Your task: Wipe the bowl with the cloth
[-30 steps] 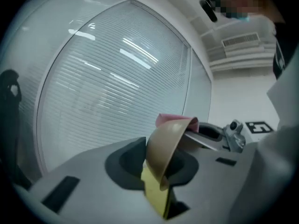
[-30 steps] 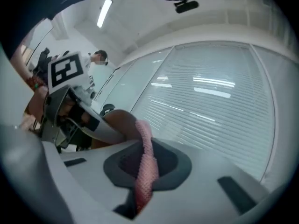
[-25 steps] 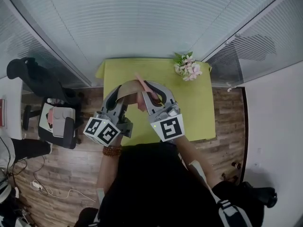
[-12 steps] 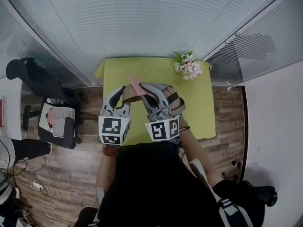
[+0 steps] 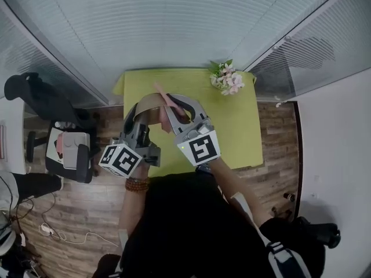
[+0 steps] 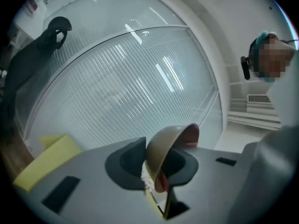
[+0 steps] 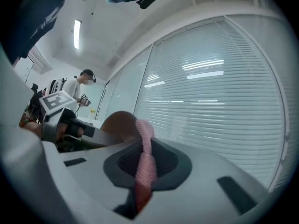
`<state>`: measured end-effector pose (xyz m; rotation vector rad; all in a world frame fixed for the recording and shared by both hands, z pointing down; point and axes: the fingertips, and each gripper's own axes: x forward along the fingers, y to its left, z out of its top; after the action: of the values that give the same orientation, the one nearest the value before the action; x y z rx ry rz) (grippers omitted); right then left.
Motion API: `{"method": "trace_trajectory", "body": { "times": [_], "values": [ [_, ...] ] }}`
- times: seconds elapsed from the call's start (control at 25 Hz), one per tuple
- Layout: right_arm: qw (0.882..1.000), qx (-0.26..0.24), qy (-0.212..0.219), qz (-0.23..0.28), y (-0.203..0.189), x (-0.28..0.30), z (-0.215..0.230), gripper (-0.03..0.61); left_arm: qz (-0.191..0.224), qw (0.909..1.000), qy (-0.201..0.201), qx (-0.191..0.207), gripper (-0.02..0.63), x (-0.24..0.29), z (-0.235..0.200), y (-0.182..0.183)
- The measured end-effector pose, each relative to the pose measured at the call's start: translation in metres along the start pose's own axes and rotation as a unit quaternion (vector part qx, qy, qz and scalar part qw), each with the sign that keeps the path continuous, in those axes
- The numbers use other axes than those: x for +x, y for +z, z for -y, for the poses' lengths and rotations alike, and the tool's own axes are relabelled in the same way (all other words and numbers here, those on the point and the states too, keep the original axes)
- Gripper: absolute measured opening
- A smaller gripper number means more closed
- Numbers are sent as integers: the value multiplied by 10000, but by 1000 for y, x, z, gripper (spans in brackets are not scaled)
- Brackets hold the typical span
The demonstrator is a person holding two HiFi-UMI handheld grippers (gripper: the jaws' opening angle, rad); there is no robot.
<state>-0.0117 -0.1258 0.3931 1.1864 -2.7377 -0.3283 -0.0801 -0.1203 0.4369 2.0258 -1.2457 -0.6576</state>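
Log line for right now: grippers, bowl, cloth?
left gripper: fingers closing on rim of brown round bowl | right gripper: shut on pink textured cloth | cloth reaches into bowl | both held above yellow-green table

The left gripper (image 5: pixel 139 113) is held up in front of the chest, its jaws closing on the rim of the bowl (image 6: pixel 164 143) between them. Close beside it, the right gripper (image 5: pixel 181 108) has its jaws pinched tight on the cloth (image 7: pixel 145 160).
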Motion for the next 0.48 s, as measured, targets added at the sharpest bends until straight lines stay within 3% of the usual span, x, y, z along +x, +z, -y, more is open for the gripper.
{"method": "trace_trajectory", "body": {
  "times": [0.12, 0.2, 0.28, 0.32, 0.36, 0.4, 0.44, 0.48],
  "values": [
    [9961, -730, 109, -484, -13, -2, 3, 14, -629, 9958, -329, 574, 75, 5, 4, -19],
    [9827, -1669, 87, -796, -25, -6, 2, 14, -1172, 9846, -457, 1214, 134, 7, 8, -32],
    [9590, -2645, 189, -997, -36, -9, -5, 14, -1714, 9592, -271, 2231, 156, 7, 4, -43],
    [9522, -2861, 255, -1042, -39, -11, -9, 14, -1950, 9406, -125, 2777, 136, 7, 1, -49],
    [9495, -2934, 302, -1071, -40, -13, -11, 14, -2111, 9238, 16, 3193, 73, 7, -2, -54],
    [9491, -2940, 318, -1087, -41, -14, -13, 14, -2180, 9148, 138, 3398, 50, 7, -5, -58],
    [9507, -2892, 304, -1078, -41, -15, -14, 14, -2155, 9158, 233, 3383, 38, 7, -8, -59],
    [9540, -2798, 259, -1041, -40, -16, -15, 15, -2044, 9246, 298, 3201, 30, 7, -9, -57]
  ]
}}
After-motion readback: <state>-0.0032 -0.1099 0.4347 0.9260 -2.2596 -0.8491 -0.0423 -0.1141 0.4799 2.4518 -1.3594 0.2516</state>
